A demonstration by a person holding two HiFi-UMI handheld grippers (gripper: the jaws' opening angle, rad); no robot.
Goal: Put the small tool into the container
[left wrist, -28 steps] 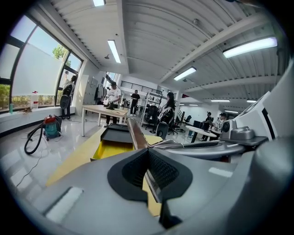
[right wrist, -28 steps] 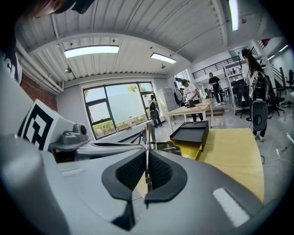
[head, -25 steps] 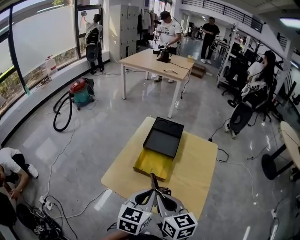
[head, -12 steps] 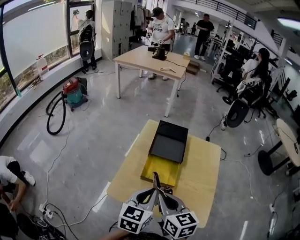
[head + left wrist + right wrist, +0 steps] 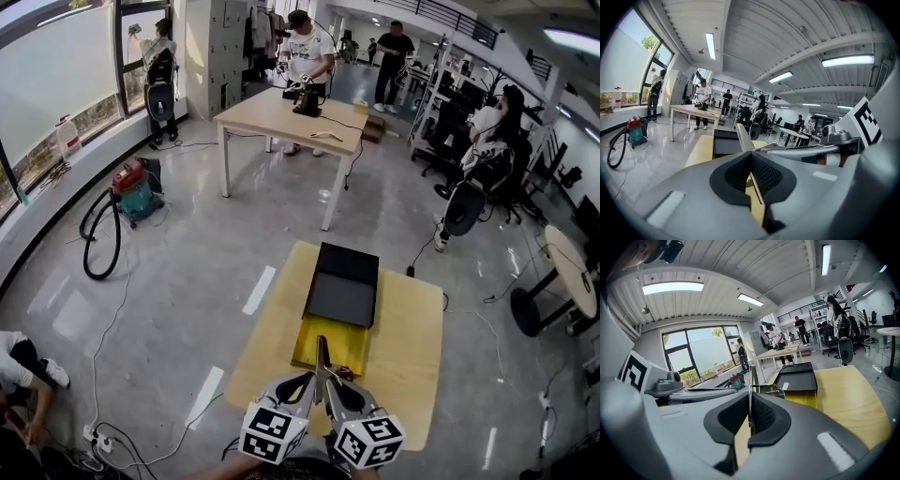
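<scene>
Head view: both grippers sat at the bottom edge, noses together, over the near end of a wooden table (image 5: 405, 361). Left gripper (image 5: 307, 379) and right gripper (image 5: 332, 381) met on one small tool (image 5: 322, 354), a thin pale metal strip pointing away from the person. Its tip overlapped the near edge of the yellow container (image 5: 330, 345); height above it could not be judged.

A black lid (image 5: 343, 285) lay flat just beyond the yellow container, touching its far side.

Left gripper view: left gripper (image 5: 750, 163) had its jaws drawn together, dark ribbed pads pinching the small tool (image 5: 742, 137), which ran forward toward the black lid (image 5: 724, 142).

Right gripper view: right gripper (image 5: 750, 405) likewise had its pads pressed tight on the small tool (image 5: 752, 375), seen edge-on as a narrow upright line. The yellow container (image 5: 807, 397) and black lid (image 5: 799, 373) sat ahead on the table (image 5: 851, 397).

Background: a red and green vacuum cleaner (image 5: 131, 186) on the grey floor at left, and a second table (image 5: 281, 114) farther off with a person standing at it.
</scene>
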